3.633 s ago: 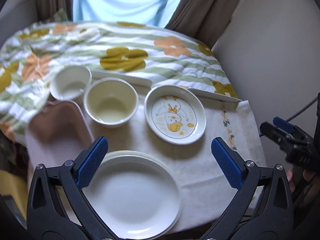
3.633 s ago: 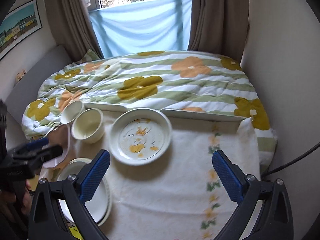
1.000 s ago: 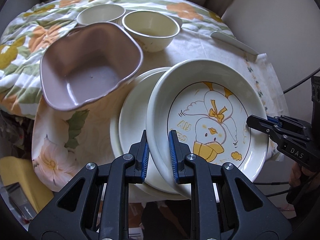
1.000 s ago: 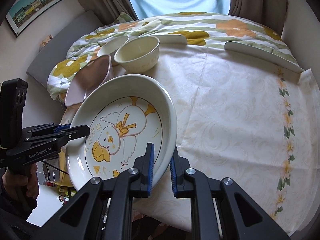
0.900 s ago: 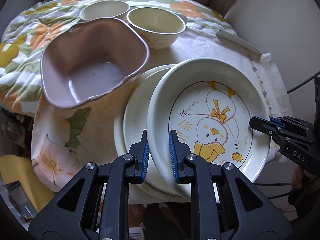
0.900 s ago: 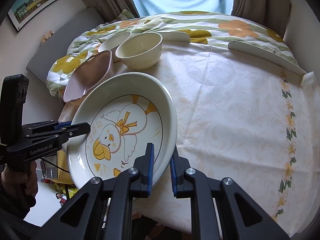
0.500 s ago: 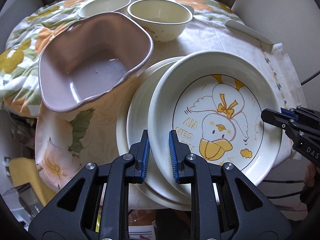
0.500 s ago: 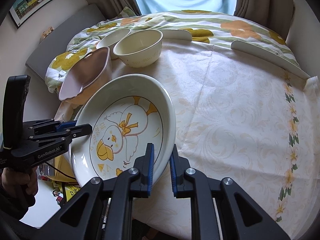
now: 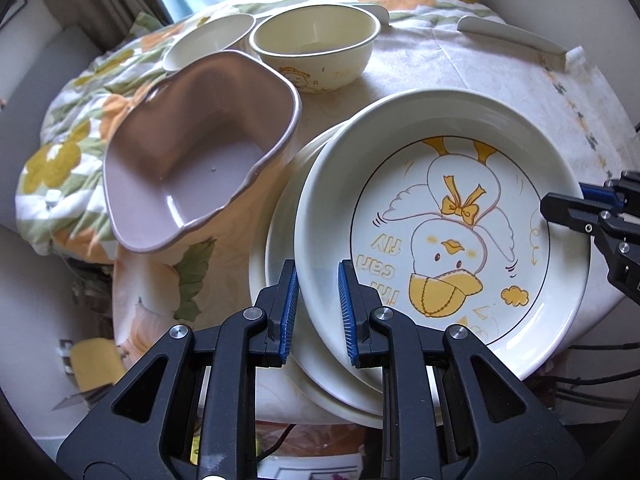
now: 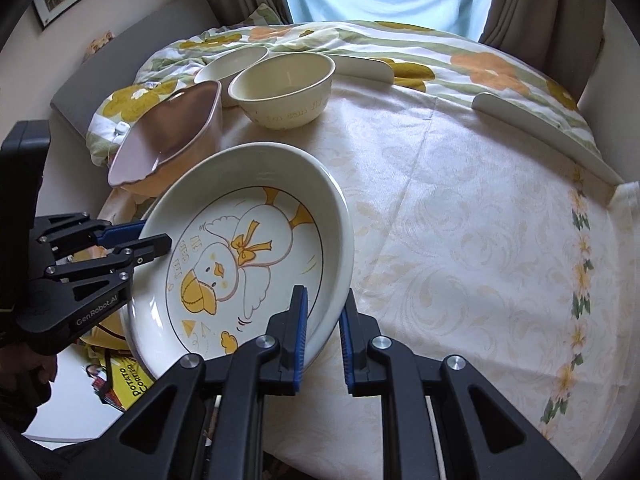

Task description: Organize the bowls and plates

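Now both grippers have the duck plate point(image 9: 444, 216) between them, one on each side of its rim. Start left of that plate: the mauve dish point(image 9: 200, 152) with the wavy rim sits tilted on the tablecloth point(image 10: 460, 208), its near edge lifted, close beside the plate but apart from it. Behind the mauve dish, further from the duck plate, a small white bowl point(image 9: 208, 40) and next to it the cream bowl point(image 9: 316, 46) stand upright, touching or nearly so.

On to the plate's left rim: the left gripper point(image 9: 316, 300) pinches it, blue pads point(image 9: 289, 300) pressed on either face of the rim. Directly under the duck plate lies the plain white plate point(image 9: 280, 264), its rim peeking out on the left and near sides; the duck plate hangs over it, tipped up. Whether the two touch I cannot tell.

Across to the plate's right rim: the right gripper point(image 10: 323, 330) is clamped there too, one pad inside the plate, one under its outer wall. From the right wrist view the left gripper's black body point(image 10: 80, 276) shows at the plate's far edge, a hand point(image 10: 24, 364) below it. Right of the plate, bare floral tablecloth, and beyond it the flowered quilt point(image 10: 460, 60).
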